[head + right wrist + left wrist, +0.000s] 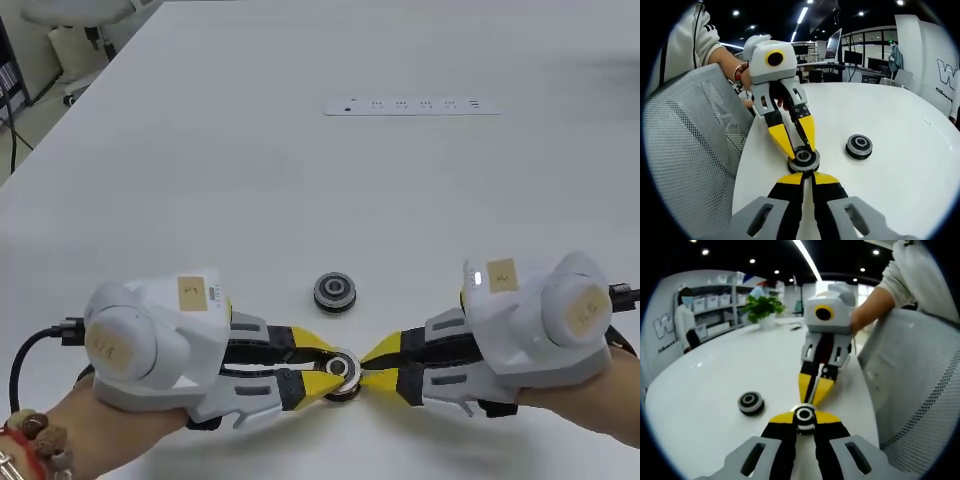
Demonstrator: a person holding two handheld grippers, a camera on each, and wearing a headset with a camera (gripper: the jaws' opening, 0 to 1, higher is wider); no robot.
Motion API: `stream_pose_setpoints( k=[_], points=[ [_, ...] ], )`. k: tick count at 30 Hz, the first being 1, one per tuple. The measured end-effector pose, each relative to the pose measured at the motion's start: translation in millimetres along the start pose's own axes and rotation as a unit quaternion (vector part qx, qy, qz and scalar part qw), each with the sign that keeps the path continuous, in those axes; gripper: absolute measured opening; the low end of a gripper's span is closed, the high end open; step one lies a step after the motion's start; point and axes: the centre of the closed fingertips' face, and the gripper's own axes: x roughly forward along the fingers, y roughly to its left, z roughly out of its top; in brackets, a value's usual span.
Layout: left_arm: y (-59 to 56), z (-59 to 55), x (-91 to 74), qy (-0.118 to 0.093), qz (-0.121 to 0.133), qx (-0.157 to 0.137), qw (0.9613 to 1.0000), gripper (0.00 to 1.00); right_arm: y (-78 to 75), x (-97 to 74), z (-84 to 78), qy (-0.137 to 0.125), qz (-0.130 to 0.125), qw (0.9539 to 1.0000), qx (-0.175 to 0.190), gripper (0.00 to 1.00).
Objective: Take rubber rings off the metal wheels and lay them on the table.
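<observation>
Left tool (320, 370) is clamped on a metal wheel (341, 367). In the right gripper view I can see its two yellow fingers sitting either side of the wheel, squeezing it and holding it down at the near edge of the table (300, 180). My right tool (372, 366) comes in from the opposite side. Its jaws are almost together, just a sliver of gap, with the tips touching the wheel's rim. Can't honestly tell if they've pinched the black rubber ring (803, 169) or are just pressed against it, but the ring looks like it's still on the wheel.

So both tools meet nose to nose on that one wheel, right in front of me.

A second wheel (335, 292) lies flat on the table just beyond, untouched, dark band around it too. Further back there's a white power strip (412, 106). A grey mesh chair (695, 150) sits at the table edge beside the person, and there's a potted plant (762, 307) way off in the background.
</observation>
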Motion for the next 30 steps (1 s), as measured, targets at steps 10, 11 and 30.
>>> stream_pose_setpoints(
  k=[10,11,30],
  points=[
    [1.3,-1.4,0.2,-0.001,0.0,0.001,1.0,0.14,-2.8,0.3,-0.9,0.008,-0.004,0.9996,0.027,0.02],
    [1.6,-1.8,0.1,-0.001,0.0,0.001,1.0,0.14,-2.8,0.5,-1.1,0.009,-0.004,0.9995,0.032,0.02],
    [1.4,-1.9,0.5,-0.002,-0.001,0.005,1.0,0.14,-6.2,-0.9,-4.1,0.03,-0.008,0.9947,0.098,0.0]
  ],
)
